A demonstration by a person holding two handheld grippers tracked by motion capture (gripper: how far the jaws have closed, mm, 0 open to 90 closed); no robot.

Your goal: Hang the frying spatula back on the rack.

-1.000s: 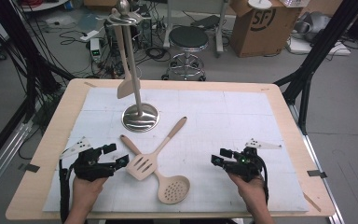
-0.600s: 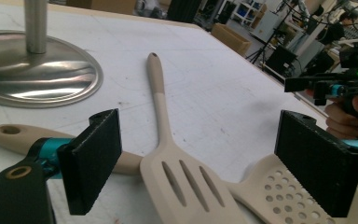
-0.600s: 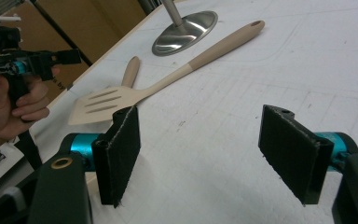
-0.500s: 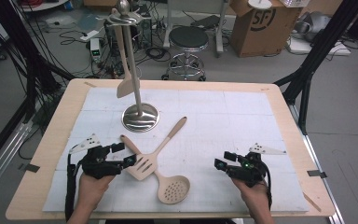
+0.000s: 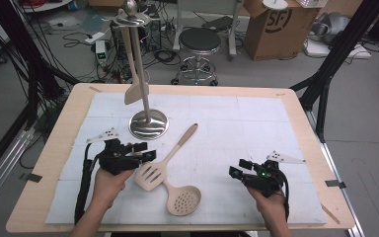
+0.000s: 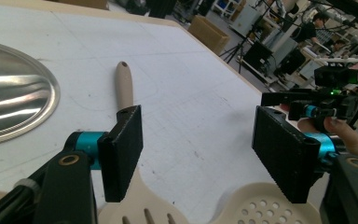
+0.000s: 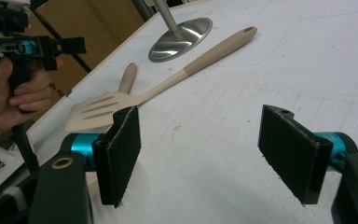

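The left gripper [image 6: 198, 154], jaws apart and just closing in, straddles the slotted spatula [image 6: 137, 210]; the high view adds the right gripper [image 5: 241, 169], open over bare worktop [image 5: 256, 123].

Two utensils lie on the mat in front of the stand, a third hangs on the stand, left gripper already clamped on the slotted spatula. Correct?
Not quite. The left gripper is not clamped: in the left gripper view its jaws, which have just been closing, stand apart above the slotted spatula without pressing on it. The rest holds: the skimmer lies beside it, and a third utensil hangs on the stand.
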